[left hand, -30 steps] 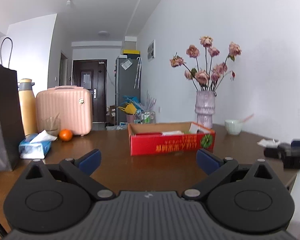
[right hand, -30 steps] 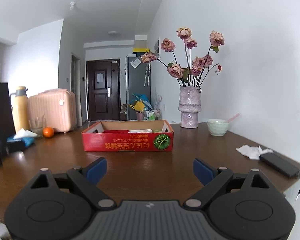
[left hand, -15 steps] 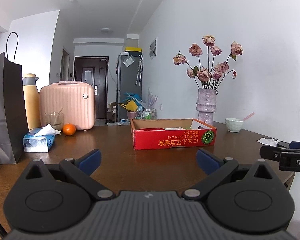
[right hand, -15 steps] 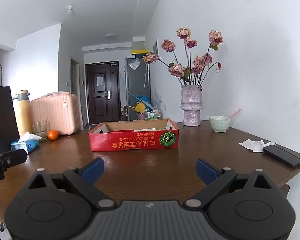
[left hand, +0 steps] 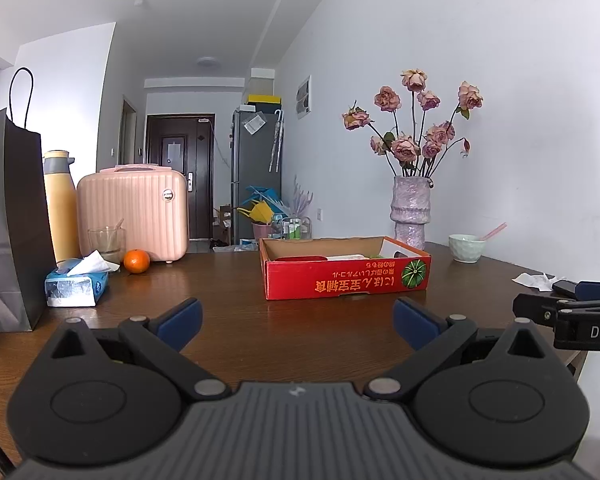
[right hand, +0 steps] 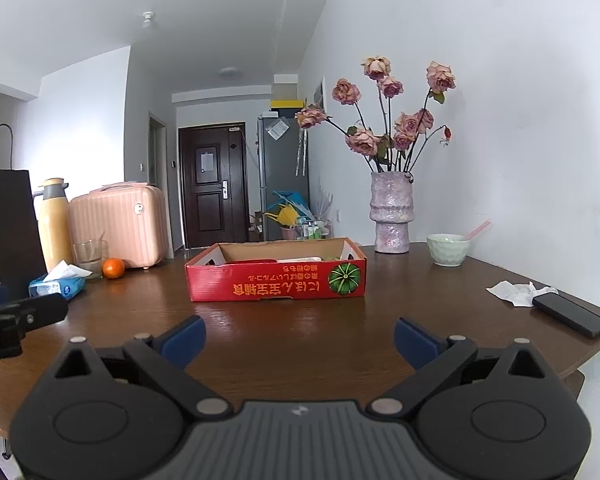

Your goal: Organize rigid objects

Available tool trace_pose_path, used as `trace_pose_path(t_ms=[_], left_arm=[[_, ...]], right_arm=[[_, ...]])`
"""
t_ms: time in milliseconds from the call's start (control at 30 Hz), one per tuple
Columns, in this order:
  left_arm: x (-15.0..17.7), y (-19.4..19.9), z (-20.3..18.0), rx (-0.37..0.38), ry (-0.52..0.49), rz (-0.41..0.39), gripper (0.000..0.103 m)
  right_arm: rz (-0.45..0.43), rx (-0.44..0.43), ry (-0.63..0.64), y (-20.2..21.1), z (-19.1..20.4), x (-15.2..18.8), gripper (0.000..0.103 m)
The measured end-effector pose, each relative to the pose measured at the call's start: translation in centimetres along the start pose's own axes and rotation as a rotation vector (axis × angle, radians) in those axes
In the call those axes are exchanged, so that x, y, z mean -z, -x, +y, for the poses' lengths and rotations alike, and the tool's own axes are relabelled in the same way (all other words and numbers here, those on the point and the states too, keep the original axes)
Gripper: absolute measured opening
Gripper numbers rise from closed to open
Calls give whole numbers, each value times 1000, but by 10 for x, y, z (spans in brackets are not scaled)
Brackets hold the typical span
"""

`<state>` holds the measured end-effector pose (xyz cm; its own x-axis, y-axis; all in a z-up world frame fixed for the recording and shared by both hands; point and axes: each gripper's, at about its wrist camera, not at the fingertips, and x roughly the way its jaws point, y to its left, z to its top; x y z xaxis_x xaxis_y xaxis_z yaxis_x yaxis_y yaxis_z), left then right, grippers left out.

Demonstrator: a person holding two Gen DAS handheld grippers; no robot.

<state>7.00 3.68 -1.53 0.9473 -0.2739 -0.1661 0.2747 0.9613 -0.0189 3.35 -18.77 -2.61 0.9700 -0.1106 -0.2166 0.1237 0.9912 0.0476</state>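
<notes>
Looking along both tools, we find the left tongs (left hand: pixel 296 318) spread wide with nothing between the blue pads (left hand: pixel 180 318); they hang above the brown bench (left hand: pixel 236 280) without contact. The right tongs (right hand: pixel 298 338) are equally wide apart and hold nothing.

The red cardboard tray (left hand: pixel 346 276) sits mid-bench, straight ahead of both tools and well apart from the pads. Inside it we make out a red item and a white item; the rest is hidden by its wall.

Left side of bench: black paper bag (left hand: pixel 10 220), yellow flask (left hand: pixel 60 204), pink case (left hand: pixel 134 212), drinking glass (left hand: pixel 106 242), orange (left hand: pixel 137 261), tissue pack (left hand: pixel 76 286). Right side: vase of dried roses (right hand: pixel 392 212), pale green bowl (right hand: pixel 448 249) with a pink spoon, crumpled paper (right hand: pixel 518 292), and a black phone (right hand: pixel 572 314) touching that paper, cable hanging off the edge. Nothing lies between either tool and the tray.

Versus one second ago: the left view was blurred and is now sharp; both cameras sit slightly higher and further back. Each tool now shows at the edge of the other's view, side by side. Pad spacing unchanged.
</notes>
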Motion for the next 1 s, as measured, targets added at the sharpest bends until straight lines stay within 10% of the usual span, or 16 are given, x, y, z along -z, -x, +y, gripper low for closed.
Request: trace_pose_path(t_ms=[1000], left_arm=[[0,-1,-1,9,-5,4,103]], right_arm=[[-5,14,-2,0,-1,0,102]])
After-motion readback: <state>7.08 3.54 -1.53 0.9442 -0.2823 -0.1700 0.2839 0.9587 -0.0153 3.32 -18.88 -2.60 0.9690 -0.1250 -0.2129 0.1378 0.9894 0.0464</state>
